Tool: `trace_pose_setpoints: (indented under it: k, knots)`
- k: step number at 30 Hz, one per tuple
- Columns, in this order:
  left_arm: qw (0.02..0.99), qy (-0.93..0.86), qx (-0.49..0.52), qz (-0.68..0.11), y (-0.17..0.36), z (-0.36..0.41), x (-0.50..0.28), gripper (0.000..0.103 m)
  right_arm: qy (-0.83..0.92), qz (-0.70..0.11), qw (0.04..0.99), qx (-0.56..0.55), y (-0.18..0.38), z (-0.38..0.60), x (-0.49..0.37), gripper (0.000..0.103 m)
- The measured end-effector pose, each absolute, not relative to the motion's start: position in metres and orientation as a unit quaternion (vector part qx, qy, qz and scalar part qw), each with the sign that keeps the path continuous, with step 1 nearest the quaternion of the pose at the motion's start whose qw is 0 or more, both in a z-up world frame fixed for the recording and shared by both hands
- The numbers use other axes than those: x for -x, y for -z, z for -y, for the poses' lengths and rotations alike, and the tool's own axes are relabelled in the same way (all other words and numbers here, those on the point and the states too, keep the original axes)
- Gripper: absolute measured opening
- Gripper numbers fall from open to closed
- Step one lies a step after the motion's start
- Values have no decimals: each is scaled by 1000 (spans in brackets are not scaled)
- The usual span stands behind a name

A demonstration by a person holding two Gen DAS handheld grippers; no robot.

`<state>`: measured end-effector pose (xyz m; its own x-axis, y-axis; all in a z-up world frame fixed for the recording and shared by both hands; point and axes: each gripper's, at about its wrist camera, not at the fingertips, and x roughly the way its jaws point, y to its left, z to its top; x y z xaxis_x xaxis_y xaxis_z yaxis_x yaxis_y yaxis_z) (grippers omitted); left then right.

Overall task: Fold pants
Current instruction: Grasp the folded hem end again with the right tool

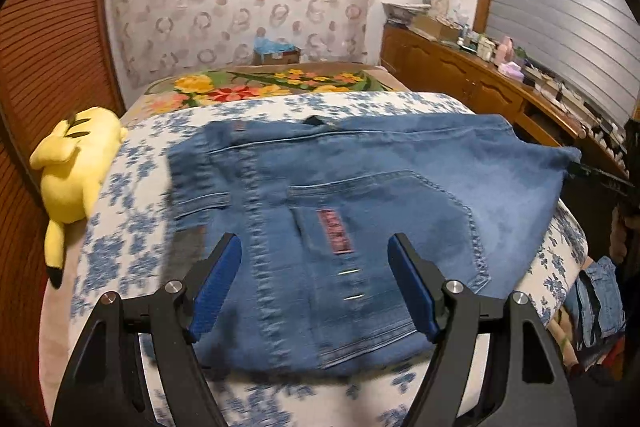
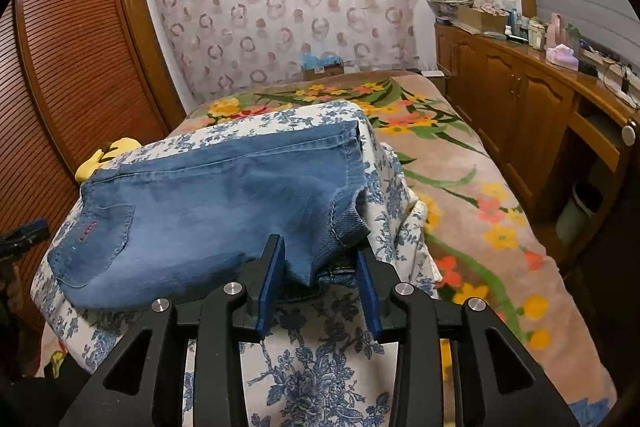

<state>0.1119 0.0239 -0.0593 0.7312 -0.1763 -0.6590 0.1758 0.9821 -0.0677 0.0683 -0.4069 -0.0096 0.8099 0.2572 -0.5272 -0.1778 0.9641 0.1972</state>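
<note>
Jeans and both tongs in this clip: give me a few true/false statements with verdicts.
1. The jeans lie on a blue-flowered cloth. True.
2. The left tongs are clamped on denim. False: they are open, above the jeans.
3. A yellow plush lies beside the jeans. True.
4. The right tongs are away from the jeans. False: a denim corner sits between the open fingers.
5. The jeans' back pocket faces up. True.
</note>
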Motion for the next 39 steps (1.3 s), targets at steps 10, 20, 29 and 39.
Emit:
trace_pose_setpoints:
  k: [10, 20, 29, 39]
  knots:
    - [925, 115, -31, -361, 61, 19, -122, 76, -127, -260, 955, -61, 7, 399, -71, 36]
    - [919, 121, -36, -373, 70, 30, -121, 77, -79, -272, 958, -41, 19, 390, -76, 50]
    - [920, 116, -29, -374, 73, 25, -119, 76, -75, -266, 958, -73, 15, 389, -78, 57]
    - [920, 113, -21, -375, 76, 19, -119, 76, -57, -262, 963, -25, 12, 369, -76, 42]
